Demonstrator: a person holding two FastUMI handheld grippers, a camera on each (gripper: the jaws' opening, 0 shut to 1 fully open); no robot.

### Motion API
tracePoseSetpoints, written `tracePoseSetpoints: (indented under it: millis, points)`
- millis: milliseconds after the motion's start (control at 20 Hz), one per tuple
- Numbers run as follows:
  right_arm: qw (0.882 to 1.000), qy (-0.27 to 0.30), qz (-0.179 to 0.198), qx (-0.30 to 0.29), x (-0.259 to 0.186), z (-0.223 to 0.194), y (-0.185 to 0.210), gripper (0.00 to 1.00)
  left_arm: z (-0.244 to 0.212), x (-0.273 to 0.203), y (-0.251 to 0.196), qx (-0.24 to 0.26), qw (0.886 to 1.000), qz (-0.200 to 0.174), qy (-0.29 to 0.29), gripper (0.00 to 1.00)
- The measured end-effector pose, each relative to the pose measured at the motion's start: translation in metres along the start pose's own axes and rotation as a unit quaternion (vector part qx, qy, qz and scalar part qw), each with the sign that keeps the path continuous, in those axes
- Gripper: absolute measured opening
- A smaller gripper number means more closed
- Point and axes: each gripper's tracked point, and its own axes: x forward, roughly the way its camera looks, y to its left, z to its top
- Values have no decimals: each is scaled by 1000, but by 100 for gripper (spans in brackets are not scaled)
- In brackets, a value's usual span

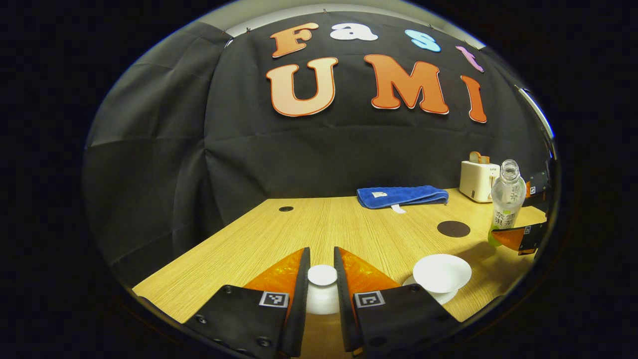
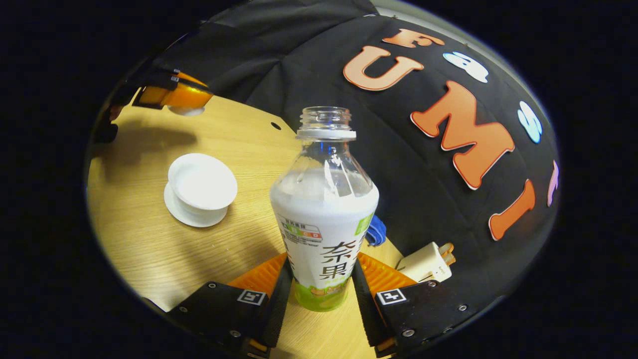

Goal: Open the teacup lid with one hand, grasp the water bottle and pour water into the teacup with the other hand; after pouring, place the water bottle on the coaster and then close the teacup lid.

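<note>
My left gripper (image 1: pixel 322 279) is shut on the white teacup lid (image 1: pixel 322 291), gripping it by the knob and holding it above the table. The open white teacup (image 1: pixel 441 272) sits on its saucer to the right of the lid. In the right gripper view the cup (image 2: pixel 202 183) stands uncovered, with the left gripper (image 2: pixel 174 102) and the lid (image 2: pixel 187 110) raised at the far left. My right gripper (image 2: pixel 319 279) is shut on the uncapped water bottle (image 2: pixel 324 224), low on its label. The bottle (image 1: pixel 507 199) is roughly upright beside the dark round coaster (image 1: pixel 453 229).
A folded blue towel (image 1: pixel 401 196) lies along the back of the wooden table (image 1: pixel 299 229). A cream toaster (image 1: pixel 478 179) stands at the back right, near the bottle. The black cloth wall closes off the table's far side and left.
</note>
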Motion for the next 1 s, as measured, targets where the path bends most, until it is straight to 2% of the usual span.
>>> tracePoseSetpoints:
  millis: [250, 450, 600, 650, 700, 900, 950, 1000]
  points:
    - [996, -1, -34, -84, 3, 7, -9, 66, -7, 0, 8, -6, 1000, 4, 4, 34]
    - [992, 0, -29, -123, 9, 9, -1, 66, -11, -1, 14, -10, 1000, 5, 6, 34]
    - [983, 3, -51, -179, 13, 8, -5, 66, -14, 0, 18, -15, 1000, 5, 8, 34]
    - [979, 7, -57, -195, 15, 8, -4, 66, -16, 0, 19, -17, 1000, 5, 9, 30]
    - [977, 8, -60, -206, 16, 8, -4, 66, -18, 0, 21, -18, 1000, 5, 12, 34]
    - [971, 3, -64, -232, 24, 13, -8, 66, -23, 2, 30, -21, 1000, 11, 17, 34]
    - [967, -1, -72, -243, 21, 17, -10, 66, -23, 0, 33, -21, 1000, 13, 17, 38]
    - [963, -2, -81, -257, 23, 19, -15, 62, -24, -1, 36, -21, 999, 18, 18, 34]
